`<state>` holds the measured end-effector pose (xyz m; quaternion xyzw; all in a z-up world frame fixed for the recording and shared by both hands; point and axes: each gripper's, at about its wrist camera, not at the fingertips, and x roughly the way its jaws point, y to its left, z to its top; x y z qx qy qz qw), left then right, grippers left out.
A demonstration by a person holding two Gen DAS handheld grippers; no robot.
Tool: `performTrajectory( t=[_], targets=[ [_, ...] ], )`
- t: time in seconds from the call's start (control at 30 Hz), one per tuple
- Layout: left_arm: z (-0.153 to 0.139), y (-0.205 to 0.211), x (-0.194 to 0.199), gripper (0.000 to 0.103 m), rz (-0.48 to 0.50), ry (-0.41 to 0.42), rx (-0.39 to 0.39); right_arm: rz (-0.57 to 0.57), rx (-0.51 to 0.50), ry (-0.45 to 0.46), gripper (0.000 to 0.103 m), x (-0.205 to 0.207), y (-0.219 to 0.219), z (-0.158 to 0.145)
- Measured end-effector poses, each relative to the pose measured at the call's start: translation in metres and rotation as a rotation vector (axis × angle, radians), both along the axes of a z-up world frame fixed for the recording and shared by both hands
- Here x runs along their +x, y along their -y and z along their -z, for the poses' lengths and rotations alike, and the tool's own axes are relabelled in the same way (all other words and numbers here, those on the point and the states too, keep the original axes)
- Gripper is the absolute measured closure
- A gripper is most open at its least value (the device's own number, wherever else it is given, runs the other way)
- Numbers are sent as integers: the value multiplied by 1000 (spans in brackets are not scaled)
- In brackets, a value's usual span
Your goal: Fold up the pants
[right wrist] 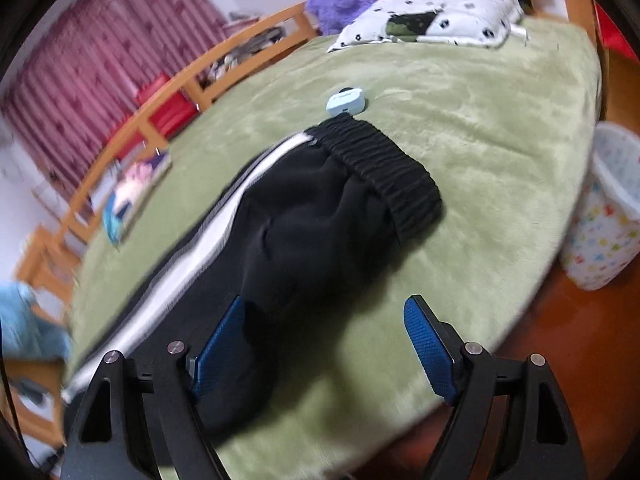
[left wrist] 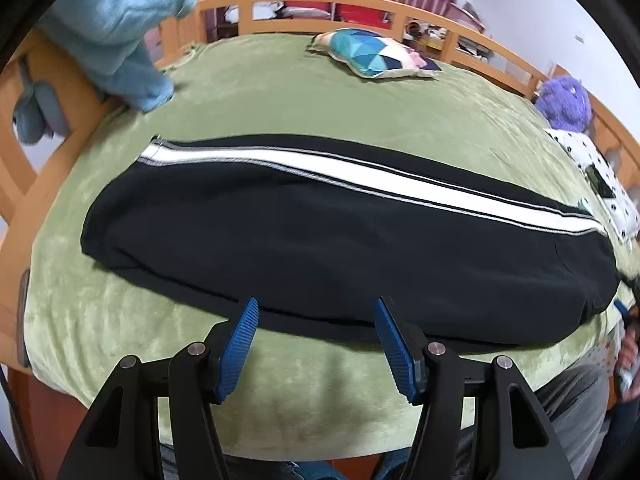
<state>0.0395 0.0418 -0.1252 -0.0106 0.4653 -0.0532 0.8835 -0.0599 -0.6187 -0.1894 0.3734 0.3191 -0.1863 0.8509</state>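
Note:
Black pants (left wrist: 340,232) with a white side stripe (left wrist: 360,172) lie flat, one leg on the other, across a green bed cover (left wrist: 280,92). My left gripper (left wrist: 316,312) is open and empty, its blue fingertips just at the near edge of the pants. In the right wrist view the pants (right wrist: 304,224) run away from me to a ribbed elastic waistband (right wrist: 384,172). My right gripper (right wrist: 328,308) is open and empty over the crotch end, with its left pad (right wrist: 220,340) over the black cloth.
A small light-blue device (right wrist: 346,102) lies on the cover just past the waistband. A patterned cushion (left wrist: 376,54), a purple plush toy (left wrist: 564,100) and a spotted pillow (right wrist: 432,20) sit near the wooden bed rail (left wrist: 360,2). A light-blue garment (left wrist: 116,28) hangs at left. A bin (right wrist: 604,208) stands beside the bed.

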Motion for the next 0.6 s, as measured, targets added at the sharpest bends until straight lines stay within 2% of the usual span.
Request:
performTrajectory(
  t=[0.1,0.13,0.2,0.37,0.4,0.43,0.47,0.5,0.53,0.6],
  targets=[
    [-1,9,0,45,-5,3,4,14,94,0,20,28,19,22],
    [0,11,1,45,-10,1,0,21,120,-1,16,34,23,28],
    [4,11,6,45,-23,-17,-14,69,170,12,14,47,32,41],
    [17,11,21,45,-55,-81,-63,163,157,5,16,72,48,42],
    [18,11,22,45,-61,-85,-64,167,160,2,19,76,53,40],
    [19,12,24,45,-64,-88,-64,170,164,2,37,79,59,37],
    [19,13,25,45,-64,-89,-66,146,176,19,50,81,63,33],
    [19,14,26,45,-64,-88,-70,101,172,48,57,85,67,22],
    [17,14,27,45,-62,-85,-73,69,124,67,64,85,67,5],
    [12,13,25,45,-55,-66,-75,-19,-45,106,67,83,56,-39]
  ],
)
